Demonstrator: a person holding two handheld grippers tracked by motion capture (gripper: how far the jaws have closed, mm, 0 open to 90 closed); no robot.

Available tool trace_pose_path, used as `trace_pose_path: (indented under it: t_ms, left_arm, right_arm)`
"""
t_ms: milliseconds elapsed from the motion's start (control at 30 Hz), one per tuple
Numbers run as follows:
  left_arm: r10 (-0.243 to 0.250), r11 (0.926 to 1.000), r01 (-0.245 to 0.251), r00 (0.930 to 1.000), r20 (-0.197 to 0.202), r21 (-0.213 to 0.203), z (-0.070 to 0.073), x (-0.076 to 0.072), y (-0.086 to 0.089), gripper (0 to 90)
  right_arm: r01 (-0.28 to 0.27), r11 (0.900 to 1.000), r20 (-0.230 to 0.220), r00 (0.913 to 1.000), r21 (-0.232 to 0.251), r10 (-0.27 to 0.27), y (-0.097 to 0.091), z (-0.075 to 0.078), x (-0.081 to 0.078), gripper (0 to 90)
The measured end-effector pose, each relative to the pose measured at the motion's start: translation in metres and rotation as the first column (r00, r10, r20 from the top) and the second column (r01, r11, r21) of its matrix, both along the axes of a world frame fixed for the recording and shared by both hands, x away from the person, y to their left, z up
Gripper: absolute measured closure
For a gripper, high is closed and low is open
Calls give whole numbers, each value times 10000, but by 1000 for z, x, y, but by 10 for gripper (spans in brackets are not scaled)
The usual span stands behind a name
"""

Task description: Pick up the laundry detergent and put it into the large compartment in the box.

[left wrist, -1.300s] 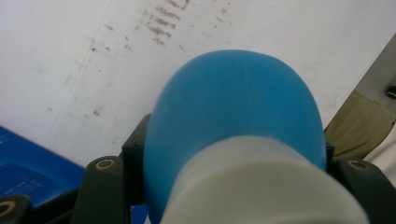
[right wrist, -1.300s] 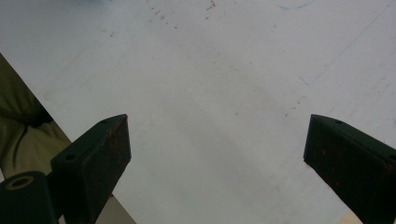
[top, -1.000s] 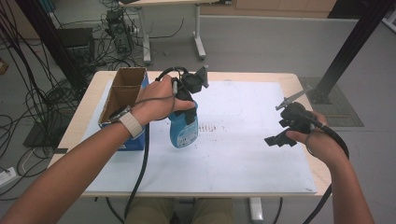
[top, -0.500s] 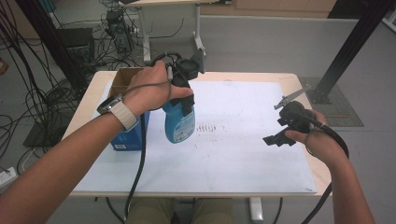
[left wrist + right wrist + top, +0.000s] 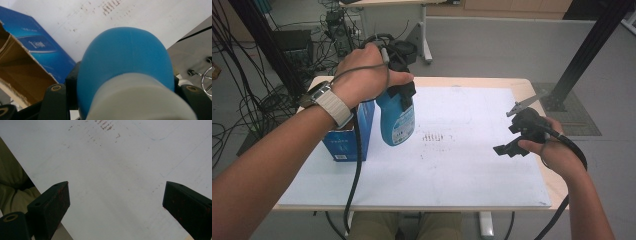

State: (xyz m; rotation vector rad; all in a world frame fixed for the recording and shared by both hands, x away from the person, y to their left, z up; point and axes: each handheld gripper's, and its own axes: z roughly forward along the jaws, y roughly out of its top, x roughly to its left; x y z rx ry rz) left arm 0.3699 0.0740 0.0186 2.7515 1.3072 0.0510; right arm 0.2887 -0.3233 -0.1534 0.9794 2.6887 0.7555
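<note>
Blue bottle (image 5: 396, 120) clamped near its top in left gripper (image 5: 399, 92), lifted off the sheet beside open box (image 5: 347, 137), likely for boxing. Right gripper (image 5: 517, 145) wide open, idle at right.

The left tongs (image 5: 399, 92) are rising off the worktop (image 5: 472, 165), carrying the blue bottle (image 5: 396, 122) clamped by its upper part. The bottle, which was standing on the white sheet a second ago, is now hanging clear above it, next to the blue carton (image 5: 347, 135), with the left hand (image 5: 364, 77) lifting and drifting slightly toward the far edge.
</note>
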Motion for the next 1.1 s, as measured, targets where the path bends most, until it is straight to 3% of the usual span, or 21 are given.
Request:
trace_pose_path:
  t_ms: [300,533,567,767,933,967,1100]
  left_arm:
    - [876,9960,-880,9959,-242,-125,20,6,11,393]
    - [1789,9832,-1796,9835,-256,-321,41,8,31,393]
    - [2085,9774,-2090,9778,-187,-323,46,7,34,393]
    - [2830,9590,-2832,9590,-167,-143,63,13,50,393]
    - [3531,9344,-3541,9351,-297,-393,69,19,73,393]
    - [3707,9267,-3721,9281,-348,-518,70,20,80,393]
    - [4038,9128,-4054,9140,-399,-494,75,22,90,393]
  right_arm:
    - [-58,10000,248,9997,64,57,0,3,-4,73]
    - [-99,10000,233,9997,8,99,1,2,-4,73]
    - [-116,9999,237,9997,17,115,1,2,-3,73]
    - [-100,9999,301,9995,78,97,0,3,-3,73]
    - [-143,9999,299,9995,88,140,0,3,-1,73]
    - [-164,9998,297,9994,83,162,0,2,0,73]
    - [-157,9999,254,9996,63,155,0,1,2,73]
